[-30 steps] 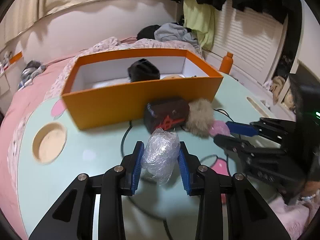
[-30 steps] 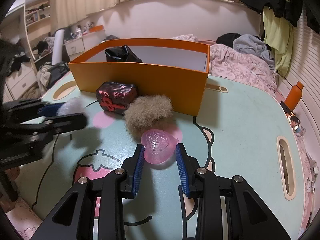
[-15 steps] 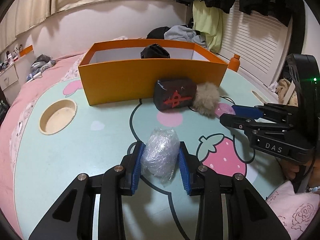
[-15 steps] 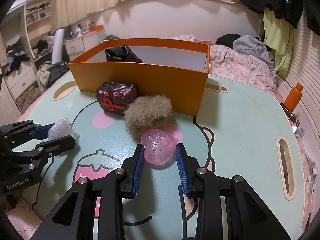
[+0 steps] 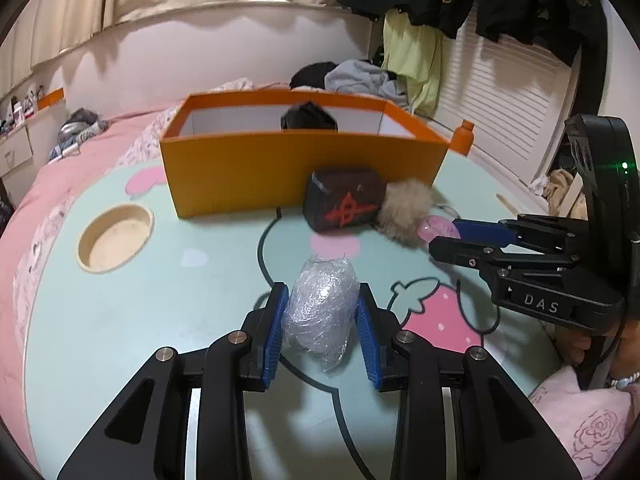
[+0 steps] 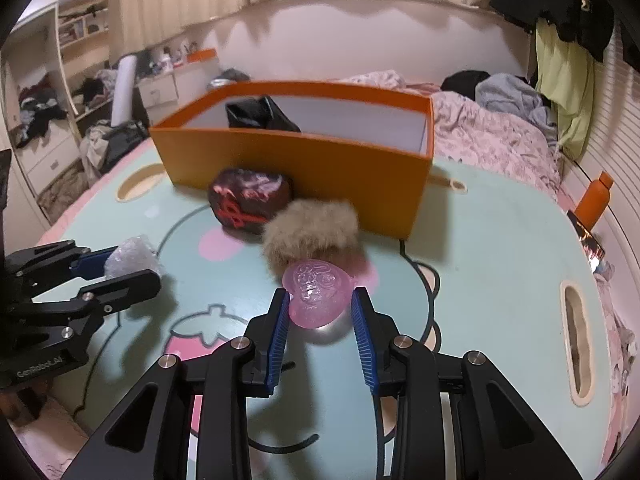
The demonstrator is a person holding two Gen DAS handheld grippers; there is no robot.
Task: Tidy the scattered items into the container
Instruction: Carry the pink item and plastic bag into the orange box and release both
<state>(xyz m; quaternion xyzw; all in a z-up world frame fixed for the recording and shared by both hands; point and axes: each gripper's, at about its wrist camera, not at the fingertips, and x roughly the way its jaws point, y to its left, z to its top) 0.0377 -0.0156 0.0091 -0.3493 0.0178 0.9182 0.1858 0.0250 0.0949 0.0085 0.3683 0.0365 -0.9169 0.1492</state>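
Wrapped bundle (image 5: pixel 320 312), lifted clear, apparently between left tool (image 5: pixel 320 332) pads

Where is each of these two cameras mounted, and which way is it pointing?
Left wrist view: sits on the left gripper, looking along its fingers, which clamp a plastic-wrapped bundle, toward the orange box; the right gripper and a hand show.
Right wrist view: sits on the right gripper, which clamps a pink heart; the left gripper shows.
Shared: box, dark pouch, fur ball, mint table.
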